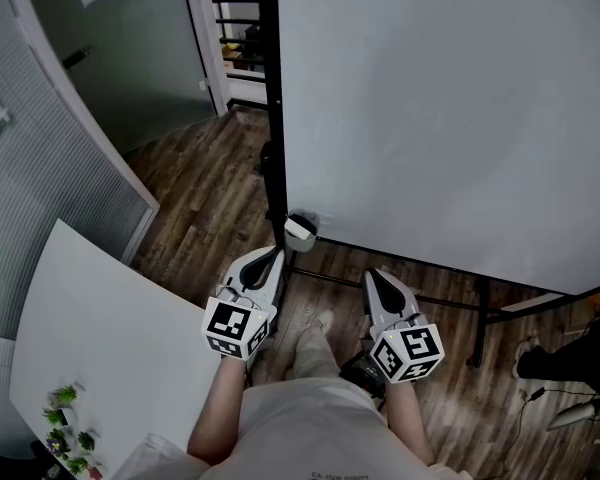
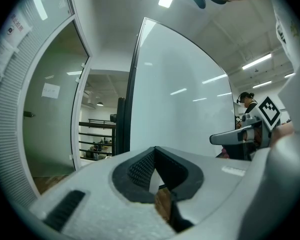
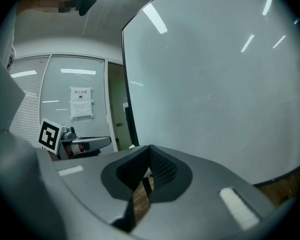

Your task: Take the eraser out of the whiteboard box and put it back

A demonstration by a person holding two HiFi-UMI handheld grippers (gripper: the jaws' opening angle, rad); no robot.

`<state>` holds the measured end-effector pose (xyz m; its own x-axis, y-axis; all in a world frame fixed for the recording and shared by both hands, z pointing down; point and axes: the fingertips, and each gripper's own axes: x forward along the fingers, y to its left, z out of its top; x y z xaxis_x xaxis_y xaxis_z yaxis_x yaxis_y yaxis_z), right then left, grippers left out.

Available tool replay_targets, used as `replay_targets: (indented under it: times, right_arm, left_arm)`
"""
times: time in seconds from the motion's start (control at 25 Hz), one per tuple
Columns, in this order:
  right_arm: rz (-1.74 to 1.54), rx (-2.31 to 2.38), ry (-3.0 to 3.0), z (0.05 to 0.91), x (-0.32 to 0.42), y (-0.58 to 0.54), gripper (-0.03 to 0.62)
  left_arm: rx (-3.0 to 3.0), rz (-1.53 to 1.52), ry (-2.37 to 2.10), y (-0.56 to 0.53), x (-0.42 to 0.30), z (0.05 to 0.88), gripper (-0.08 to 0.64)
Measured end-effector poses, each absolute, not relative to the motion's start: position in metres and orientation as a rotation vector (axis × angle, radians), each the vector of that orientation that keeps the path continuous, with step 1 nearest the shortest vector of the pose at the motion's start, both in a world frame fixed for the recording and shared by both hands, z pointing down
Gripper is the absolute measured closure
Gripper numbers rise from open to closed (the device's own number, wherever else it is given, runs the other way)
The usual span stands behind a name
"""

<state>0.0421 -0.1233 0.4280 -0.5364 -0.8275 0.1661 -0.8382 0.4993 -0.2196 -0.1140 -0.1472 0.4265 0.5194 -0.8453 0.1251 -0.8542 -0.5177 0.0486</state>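
Facing the whiteboard [image 1: 450,118], the left tool [image 1: 271,255] and right tool [image 1: 378,276] are held side by side, near level, with their tips aimed at its lower edge. Both pairs of jaws are pressed together with nothing between them, so no grasp has been begun. The box [image 1: 300,230] is seen at the whiteboard's lower left corner, by the dark frame post, just beyond the left tool's tip. That tool is judged the better placed for the reach. The eraser is presumably lying in that box, though it cannot be told apart from it. Before any pick, the jaws would have to be spread.
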Motion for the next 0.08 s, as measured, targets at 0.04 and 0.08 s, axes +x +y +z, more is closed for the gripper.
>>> replay_targets:
  times: [0.04, 0.08]
  right_arm:
    - [0.427, 1.493, -2.685, 0.4277, 0.0426, -0.1234, 0.581]
    - [0.426, 1.494, -2.683, 0.4274, 0.0430, -0.1235, 0.581]
  left_arm:
    - [2.648, 0.131, -1.484, -0.1473, -0.1135, 0.4263, 0.555]
    - [2.649, 0.132, -1.482, -0.1474, -0.1131, 0.4260, 0.555]
